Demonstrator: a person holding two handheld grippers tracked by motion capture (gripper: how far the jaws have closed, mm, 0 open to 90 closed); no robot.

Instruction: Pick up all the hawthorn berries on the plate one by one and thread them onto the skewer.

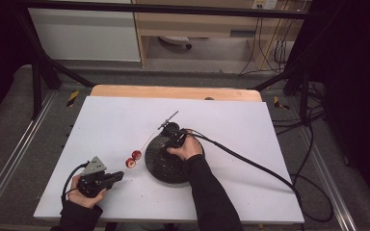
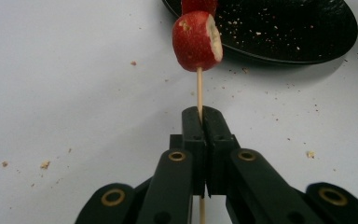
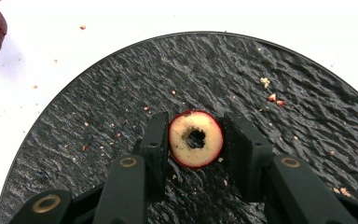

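White surface (image 1: 125, 120) spans the middle of the high view, with a round black plate (image 1: 159, 166) just right of its centre. Over the plate's upper edge sits the right tool (image 1: 169, 140); its own view shows it pinching a cored red fruit slice (image 3: 196, 138) at frame centre. At lower left, the left tool (image 1: 118, 175) is pressed together on a thin wooden skewer (image 2: 199, 88) bearing two red fruit pieces (image 2: 197, 41), just left of the plate.
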